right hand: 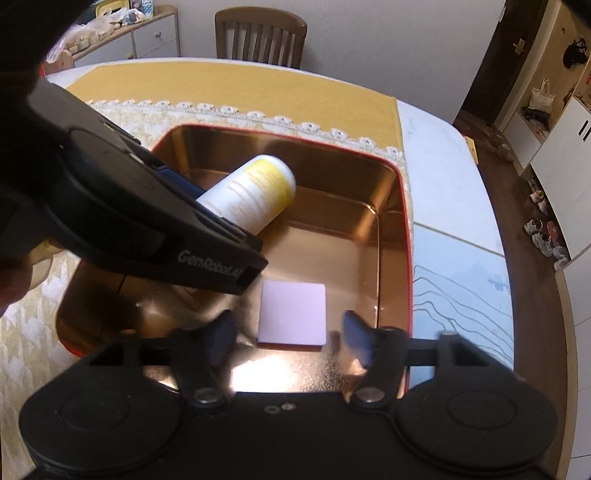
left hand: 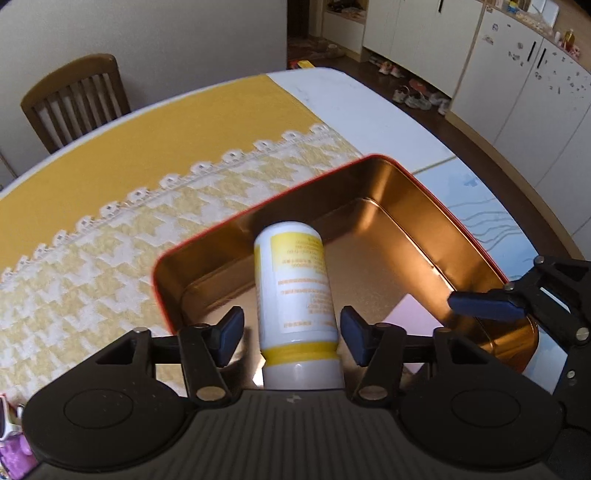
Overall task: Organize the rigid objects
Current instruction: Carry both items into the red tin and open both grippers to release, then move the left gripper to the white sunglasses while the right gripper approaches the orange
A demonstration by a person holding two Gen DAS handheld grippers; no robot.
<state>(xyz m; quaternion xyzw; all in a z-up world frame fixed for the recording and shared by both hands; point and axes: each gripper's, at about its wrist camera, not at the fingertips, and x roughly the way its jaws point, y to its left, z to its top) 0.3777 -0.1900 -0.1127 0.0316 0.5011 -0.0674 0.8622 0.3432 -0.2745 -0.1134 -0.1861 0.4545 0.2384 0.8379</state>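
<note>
A red tin with a golden inside stands on the patterned cloth. A white bottle with a yellow label lies slanted inside it, cap end toward my left gripper. That gripper is open, its blue pads standing just off the bottle's sides. A flat pink square block rests on the tin's floor. My right gripper is open, one pad on each side of the block with gaps. In the left wrist view one of the right gripper's fingers shows over the tin's right wall.
The yellow tablecloth with a lace edge covers most of the round table; white and blue mats lie to the right. A wooden chair stands behind. Small colourful items sit at the lower left.
</note>
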